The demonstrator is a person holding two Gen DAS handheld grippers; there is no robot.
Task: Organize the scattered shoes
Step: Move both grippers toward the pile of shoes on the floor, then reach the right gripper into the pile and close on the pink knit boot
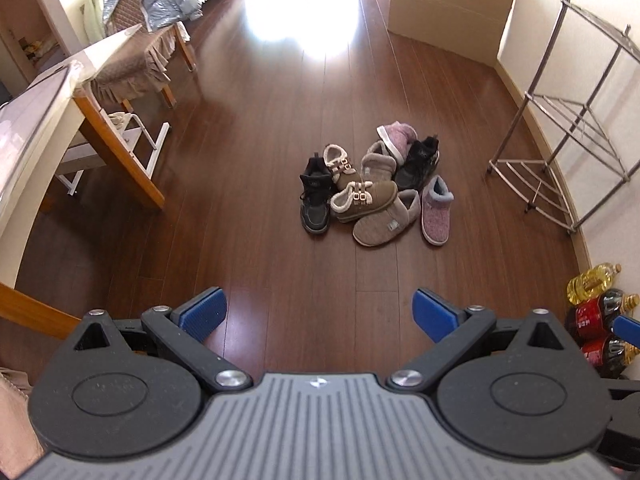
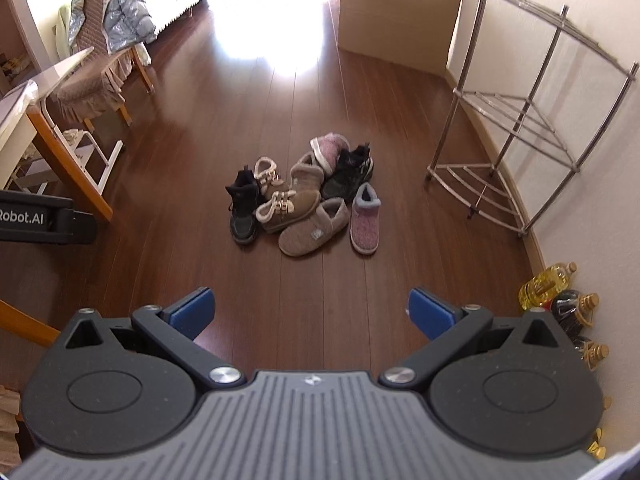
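Note:
Several shoes lie in a heap on the wood floor: a black sneaker (image 1: 315,196) at the left, a tan buckled boot (image 1: 366,200), a grey slipper (image 1: 386,220) in front, a pink slipper (image 1: 436,212) at the right, another black sneaker (image 1: 418,162) and a pink slipper (image 1: 398,136) behind. The same heap shows in the right wrist view, with the grey slipper (image 2: 314,230) in front. My left gripper (image 1: 320,314) is open and empty, well short of the heap. My right gripper (image 2: 312,312) is open and empty too, equally far back.
A metal corner rack (image 1: 560,152) stands against the right wall, also in the right wrist view (image 2: 516,140). Oil bottles (image 1: 596,308) sit by the wall at near right. A table (image 1: 44,120) and a draped chair (image 1: 136,60) stand left. A cardboard box (image 1: 448,8) stands behind.

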